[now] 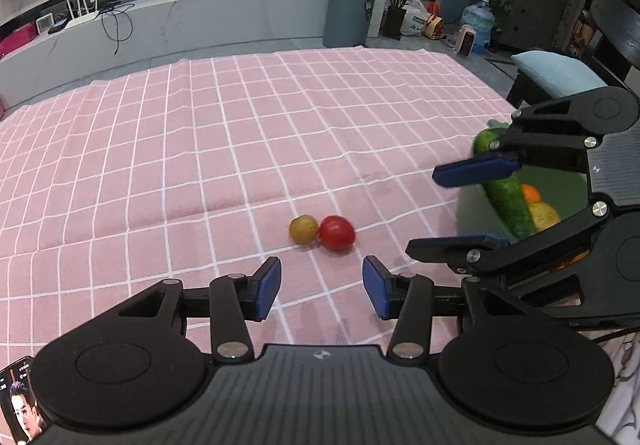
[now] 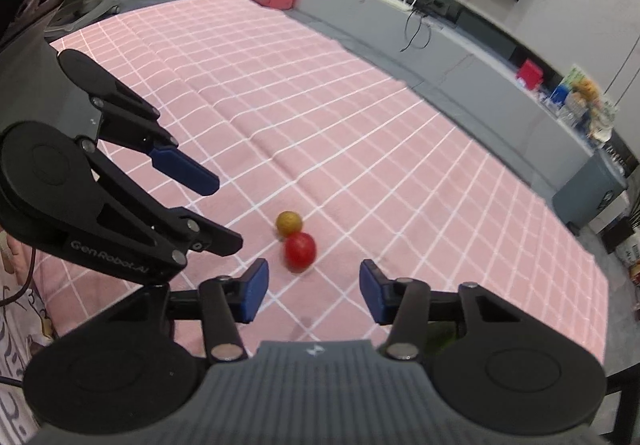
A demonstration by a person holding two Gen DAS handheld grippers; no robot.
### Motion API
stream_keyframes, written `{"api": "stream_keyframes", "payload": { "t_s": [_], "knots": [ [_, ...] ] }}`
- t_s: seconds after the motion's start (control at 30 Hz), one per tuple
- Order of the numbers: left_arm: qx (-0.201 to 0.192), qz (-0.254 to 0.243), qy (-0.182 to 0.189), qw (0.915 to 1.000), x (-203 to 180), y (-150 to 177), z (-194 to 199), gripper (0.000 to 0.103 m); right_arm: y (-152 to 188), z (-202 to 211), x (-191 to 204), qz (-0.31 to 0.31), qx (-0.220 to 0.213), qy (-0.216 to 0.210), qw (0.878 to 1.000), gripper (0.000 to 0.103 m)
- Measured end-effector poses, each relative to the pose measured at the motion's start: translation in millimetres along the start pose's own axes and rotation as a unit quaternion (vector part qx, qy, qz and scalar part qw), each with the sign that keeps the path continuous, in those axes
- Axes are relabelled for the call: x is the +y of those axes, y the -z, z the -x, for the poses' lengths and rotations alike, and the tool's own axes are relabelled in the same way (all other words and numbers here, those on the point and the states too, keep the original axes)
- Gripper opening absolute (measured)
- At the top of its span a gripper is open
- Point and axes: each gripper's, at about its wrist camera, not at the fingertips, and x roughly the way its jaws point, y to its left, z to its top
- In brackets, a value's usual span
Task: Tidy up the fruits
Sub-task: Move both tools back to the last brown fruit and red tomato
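Only left wrist view shows cucumber [image 1: 507, 201] in green bin [image 1: 476, 209]; left gripper [image 1: 320, 287] and right gripper [image 2: 313, 289] hover, jaws spread, empty, near touching red tomato [image 1: 337, 231] and brown fruit [image 1: 303, 229].

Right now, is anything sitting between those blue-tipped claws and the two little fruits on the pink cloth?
Nothing visible is. The left hand-held gripper and right hand-held gripper both stand open, with only bare pink cloth before the red fruit and the yellowish-brown fruit, which lie touching.
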Motion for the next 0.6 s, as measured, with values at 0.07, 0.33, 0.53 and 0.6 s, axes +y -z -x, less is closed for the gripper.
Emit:
{"api": "stream_keyframes", "payload": {
  "t_s": [0.07,0.33,0.53,0.6],
  "knots": [
    [0.003,0.005,0.001,1.0,6,1,-5,0.056,-1,-10,0,-0.007,0.01,-0.006,1.0,0.044],
    [0.016,0.028,0.002,0.9995,21,2,-19,0.056,-2,-45,-2,-0.03,0.05,-0.026,0.998,0.037],
    [0.026,0.047,0.003,0.9986,31,2,-27,0.056,-4,-62,-4,-0.043,0.067,-0.035,0.996,0.033],
    [0.025,0.052,0.008,0.9983,32,2,-28,0.056,-4,-68,-5,-0.048,0.074,-0.038,0.995,0.03]
  ]
}}
